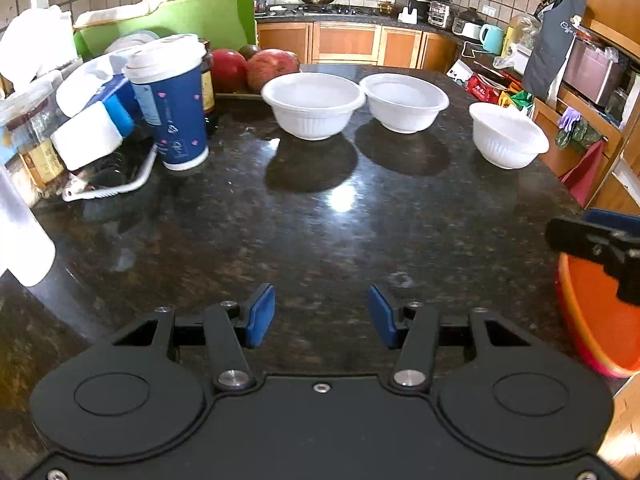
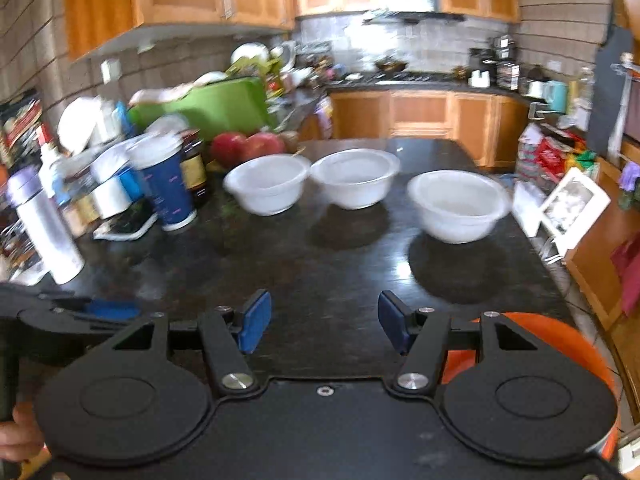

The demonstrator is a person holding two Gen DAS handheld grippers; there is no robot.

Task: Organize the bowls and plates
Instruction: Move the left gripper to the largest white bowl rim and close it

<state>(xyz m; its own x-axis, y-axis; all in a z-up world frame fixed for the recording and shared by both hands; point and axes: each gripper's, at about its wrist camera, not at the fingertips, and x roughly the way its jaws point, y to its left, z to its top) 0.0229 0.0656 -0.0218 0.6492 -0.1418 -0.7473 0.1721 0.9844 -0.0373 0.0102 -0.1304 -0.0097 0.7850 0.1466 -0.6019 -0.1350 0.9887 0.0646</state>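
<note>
White bowls, 3 across mid-frame, sit untouched; left gripper and right gripper, fingers apart and empty, likely must reach 1 first.

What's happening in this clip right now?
A person holds a hand-held gripper in each hand over a dark granite countertop. The left hand-held gripper and right hand-held gripper are both open and empty. Three white bowls stand apart in a row: left bowl, middle bowl, right bowl. An orange plate sits at the near right edge. Nothing is grasped yet.
</note>
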